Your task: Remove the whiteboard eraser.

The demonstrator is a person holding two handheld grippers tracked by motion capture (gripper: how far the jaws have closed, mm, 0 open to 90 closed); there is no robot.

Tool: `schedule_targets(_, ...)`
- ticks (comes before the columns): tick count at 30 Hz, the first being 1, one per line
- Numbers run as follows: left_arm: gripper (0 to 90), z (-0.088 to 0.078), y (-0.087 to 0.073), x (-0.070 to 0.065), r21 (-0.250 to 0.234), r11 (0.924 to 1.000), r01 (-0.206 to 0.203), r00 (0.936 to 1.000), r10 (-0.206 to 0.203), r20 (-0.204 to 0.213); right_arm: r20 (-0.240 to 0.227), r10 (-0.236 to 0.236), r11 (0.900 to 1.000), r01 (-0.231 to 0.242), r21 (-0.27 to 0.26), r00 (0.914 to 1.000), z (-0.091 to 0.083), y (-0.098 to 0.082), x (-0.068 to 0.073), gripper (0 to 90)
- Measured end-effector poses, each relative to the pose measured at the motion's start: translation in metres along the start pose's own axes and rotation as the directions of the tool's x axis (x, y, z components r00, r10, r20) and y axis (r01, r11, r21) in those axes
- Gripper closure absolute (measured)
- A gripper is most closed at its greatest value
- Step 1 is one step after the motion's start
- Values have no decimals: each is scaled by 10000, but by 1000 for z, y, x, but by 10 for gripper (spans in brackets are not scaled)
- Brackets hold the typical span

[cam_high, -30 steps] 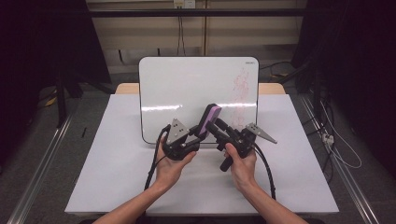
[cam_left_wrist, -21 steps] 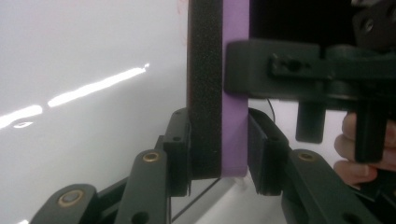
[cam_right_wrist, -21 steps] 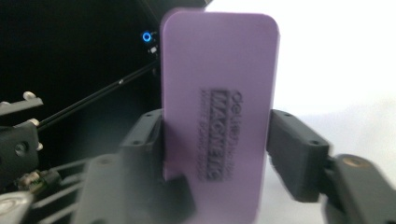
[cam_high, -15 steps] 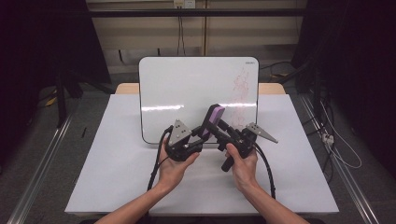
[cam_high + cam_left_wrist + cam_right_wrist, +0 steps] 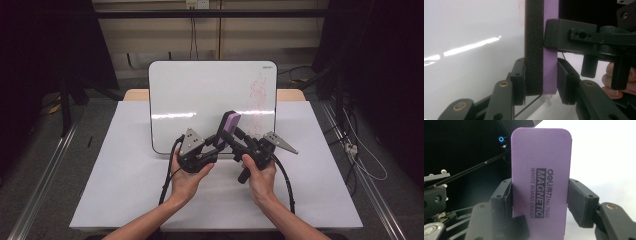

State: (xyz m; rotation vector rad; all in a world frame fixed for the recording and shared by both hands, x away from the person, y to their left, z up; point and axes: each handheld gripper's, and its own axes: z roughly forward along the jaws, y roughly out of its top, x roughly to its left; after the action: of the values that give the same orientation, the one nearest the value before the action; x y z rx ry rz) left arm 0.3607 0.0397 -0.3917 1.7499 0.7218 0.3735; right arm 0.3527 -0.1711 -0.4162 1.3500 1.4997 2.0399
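Note:
A purple whiteboard eraser with a black felt face is held up above the table's middle, between both grippers. My right gripper is shut on its two narrow edges, with the printed purple back facing that camera. My left gripper comes in from the left and straddles the eraser's lower end. One pad lies against the felt. The other stands at the purple back with barely a gap. Its jaws have just been opening, and the eraser is still between them.
A whiteboard lies on the white table just beyond the grippers, with faint red scribbles at its right side. Cables trail from both grippers toward the person. Dark floor and rails flank the table.

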Motion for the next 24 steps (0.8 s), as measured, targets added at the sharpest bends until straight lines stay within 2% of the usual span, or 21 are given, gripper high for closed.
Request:
schedule_targets(1,516,0,-1,1,-3,10000,26,10000,-26,6,53,-11,10000,11,-18,10000,0,1,0,412)
schedule_targets(3,480,-1,-2,2,89,9999,-47,10000,47,-19,50,-41,10000,42,-33,10000,0,3,-1,412)
schedule_targets(6,356,-5,-2,6,135,9999,-33,9995,37,-299,103,-210,9997,208,131,9997,-1,3,-3,413)
schedule_targets(8,259,-8,-3,10,375,9992,-106,9994,118,-317,288,-480,9985,472,261,9984,-2,3,-5,413)
schedule_targets(10,187,-12,-4,14,583,9978,-322,9990,340,-296,307,-675,9972,664,339,9972,-4,5,-6,413)
schedule_targets(12,132,-16,-6,18,828,9960,-336,9988,365,-332,380,-876,9953,859,441,9954,-7,8,-6,413)
schedule_targets(14,100,-22,-8,24,999,9943,-364,9982,409,-441,394,-1008,9936,985,560,9941,-10,10,-8,413)
schedule_targets(16,71,-29,-11,30,1226,9917,-399,9970,477,-616,513,-1347,9889,1310,703,9896,-14,11,-9,413)
schedule_targets(18,52,-38,-14,37,1263,9914,-341,9962,439,-754,702,-1594,9851,1539,771,9847,-18,12,-11,414)
schedule_targets(19,48,-41,-15,40,1240,9921,-178,9966,275,-772,782,-1686,9833,1621,831,9826,-20,12,-12,414)
schedule_targets(22,46,-52,-18,49,1167,9931,76,9961,28,-880,957,-2198,9724,2101,1016,9708,-26,14,-14,414)
schedule_targets(24,47,-57,-19,51,1273,9917,-180,9930,326,-1136,1054,-2539,9635,2418,1146,9615,-30,15,-15,414)
